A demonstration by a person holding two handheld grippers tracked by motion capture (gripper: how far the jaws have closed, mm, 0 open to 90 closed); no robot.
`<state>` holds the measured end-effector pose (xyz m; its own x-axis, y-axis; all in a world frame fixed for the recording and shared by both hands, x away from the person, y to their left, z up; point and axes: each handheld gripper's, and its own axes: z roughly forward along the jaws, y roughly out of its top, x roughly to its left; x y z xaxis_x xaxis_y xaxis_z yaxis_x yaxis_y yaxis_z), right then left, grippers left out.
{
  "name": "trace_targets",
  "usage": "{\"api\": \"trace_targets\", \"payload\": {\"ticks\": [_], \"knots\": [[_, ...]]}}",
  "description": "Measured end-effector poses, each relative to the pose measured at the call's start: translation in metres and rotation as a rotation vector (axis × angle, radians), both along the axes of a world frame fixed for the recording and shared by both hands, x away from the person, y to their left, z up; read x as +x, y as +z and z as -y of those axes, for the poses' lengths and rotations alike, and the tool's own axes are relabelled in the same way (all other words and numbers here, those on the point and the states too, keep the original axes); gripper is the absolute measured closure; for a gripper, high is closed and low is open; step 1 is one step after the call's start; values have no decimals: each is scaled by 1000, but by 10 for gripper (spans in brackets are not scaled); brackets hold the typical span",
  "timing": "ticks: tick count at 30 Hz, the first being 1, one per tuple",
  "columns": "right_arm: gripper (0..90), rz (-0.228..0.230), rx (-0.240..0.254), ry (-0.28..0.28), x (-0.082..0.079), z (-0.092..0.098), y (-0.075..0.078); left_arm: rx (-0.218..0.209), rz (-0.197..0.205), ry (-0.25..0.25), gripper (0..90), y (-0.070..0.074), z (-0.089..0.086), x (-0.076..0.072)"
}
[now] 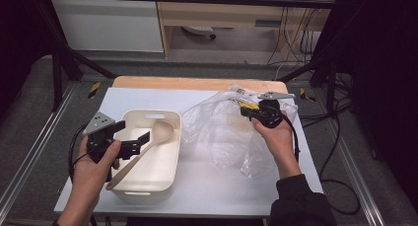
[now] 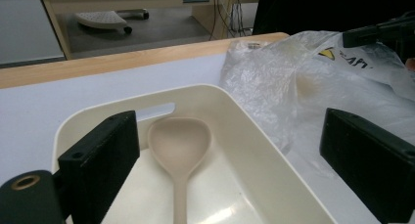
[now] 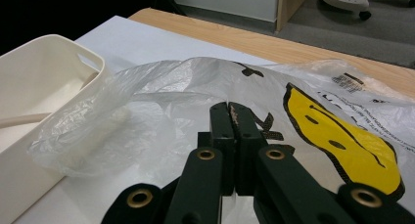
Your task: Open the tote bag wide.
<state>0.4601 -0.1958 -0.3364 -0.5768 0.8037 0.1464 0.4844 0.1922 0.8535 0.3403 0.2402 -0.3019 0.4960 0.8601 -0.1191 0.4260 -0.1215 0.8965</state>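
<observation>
A beige spoon [image 1: 160, 131] [image 2: 179, 145] lies in a cream tub [image 1: 173, 159] [image 2: 254, 136], its handle sticking out over the tub's front left rim. My left gripper [image 1: 137, 131] [image 2: 230, 131] hovers over the tub's left part, jaws wide open, with the spoon's bowl farther off between them and untouched. A crumpled clear plastic bag [image 1: 222, 132] [image 2: 288, 82] [image 3: 161, 92] with a yellow print lies right of the tub. My right gripper [image 1: 252, 110] [image 3: 230, 111] is shut on the bag's upper edge and holds that part raised off the table.
The tub and bag rest on a white sheet [image 1: 207, 186] over a wooden table [image 1: 197, 83]. Black frame bars and cables stand around the table. A cabinet and a chair base are on the floor behind.
</observation>
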Motion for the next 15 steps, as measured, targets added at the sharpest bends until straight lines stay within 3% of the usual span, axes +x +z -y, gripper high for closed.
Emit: {"api": "trace_targets", "payload": {"ticks": [15], "knots": [[900, -5, -3, -4, -2, 2, -1, 11, -22, 17, 74, -5, -24, -8]]}}
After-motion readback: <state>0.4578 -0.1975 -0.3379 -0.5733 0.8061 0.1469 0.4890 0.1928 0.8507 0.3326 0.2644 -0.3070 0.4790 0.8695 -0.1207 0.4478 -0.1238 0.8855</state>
